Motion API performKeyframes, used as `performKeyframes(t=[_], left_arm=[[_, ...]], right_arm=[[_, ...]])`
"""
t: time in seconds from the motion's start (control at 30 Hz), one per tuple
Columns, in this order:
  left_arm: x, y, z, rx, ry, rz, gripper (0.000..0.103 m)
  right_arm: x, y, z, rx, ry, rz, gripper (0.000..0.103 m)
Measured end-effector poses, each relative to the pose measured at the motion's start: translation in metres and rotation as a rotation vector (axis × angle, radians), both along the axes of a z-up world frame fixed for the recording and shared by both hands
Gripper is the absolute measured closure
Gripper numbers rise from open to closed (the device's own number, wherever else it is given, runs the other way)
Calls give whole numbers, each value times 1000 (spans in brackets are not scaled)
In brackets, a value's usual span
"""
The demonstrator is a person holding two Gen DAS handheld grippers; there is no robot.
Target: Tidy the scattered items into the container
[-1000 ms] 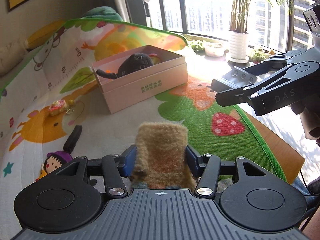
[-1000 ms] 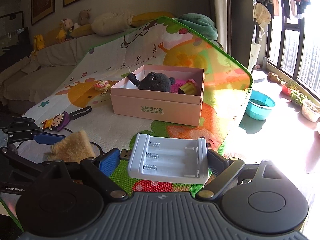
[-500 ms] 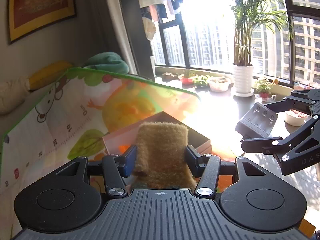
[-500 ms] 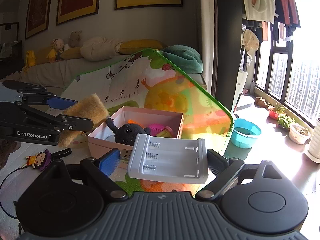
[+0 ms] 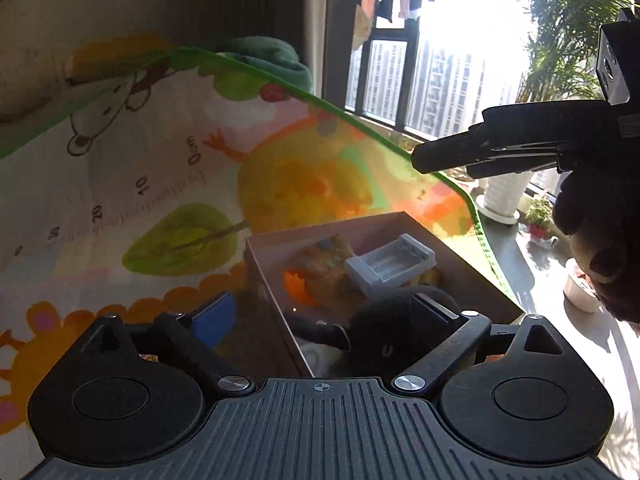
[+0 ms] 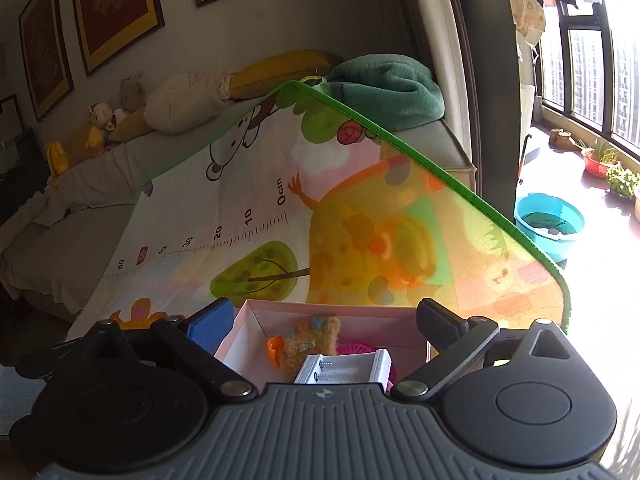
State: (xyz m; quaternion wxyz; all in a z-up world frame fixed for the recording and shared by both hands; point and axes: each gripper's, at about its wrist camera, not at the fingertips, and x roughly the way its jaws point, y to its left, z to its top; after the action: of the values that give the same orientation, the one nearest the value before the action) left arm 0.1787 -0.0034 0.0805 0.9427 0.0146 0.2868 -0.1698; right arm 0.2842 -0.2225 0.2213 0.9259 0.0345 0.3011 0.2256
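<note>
The pink box stands on the play mat, right below both grippers. Inside lie a brown fuzzy toy, a white battery holder and a black plush. My left gripper is open and empty above the box's near left corner. My right gripper is open and empty above the box; the fuzzy toy and battery holder lie just under it. The right gripper's black finger shows at the upper right of the left wrist view.
The colourful play mat curls up against a sofa with pillows, plush toys and a green blanket. A blue basin and potted plants stand on the floor by the window at right.
Both grippers moved over the box and opened. The fuzzy toy left my left gripper and the battery holder left my right gripper; both now lie in the box.
</note>
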Motion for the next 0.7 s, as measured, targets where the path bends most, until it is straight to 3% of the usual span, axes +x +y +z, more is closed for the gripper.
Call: performKeyframes(t=[0.2,0.33,0.53,0.7], left_arm=[[-61,51,-30,81,112,156,0],[-90,77,-48,101,139,228,0],[-119,103,-48,-2,121,264,0],[-136,114,-46,-36,103,274,0]], right_arm=[[4,34,-7,-52,27,3,5],[-7,68,-6,-98,21,30,2],[-19,159,-20,-161,87,200,7],[-9,236,-44,-174,195,283,8]])
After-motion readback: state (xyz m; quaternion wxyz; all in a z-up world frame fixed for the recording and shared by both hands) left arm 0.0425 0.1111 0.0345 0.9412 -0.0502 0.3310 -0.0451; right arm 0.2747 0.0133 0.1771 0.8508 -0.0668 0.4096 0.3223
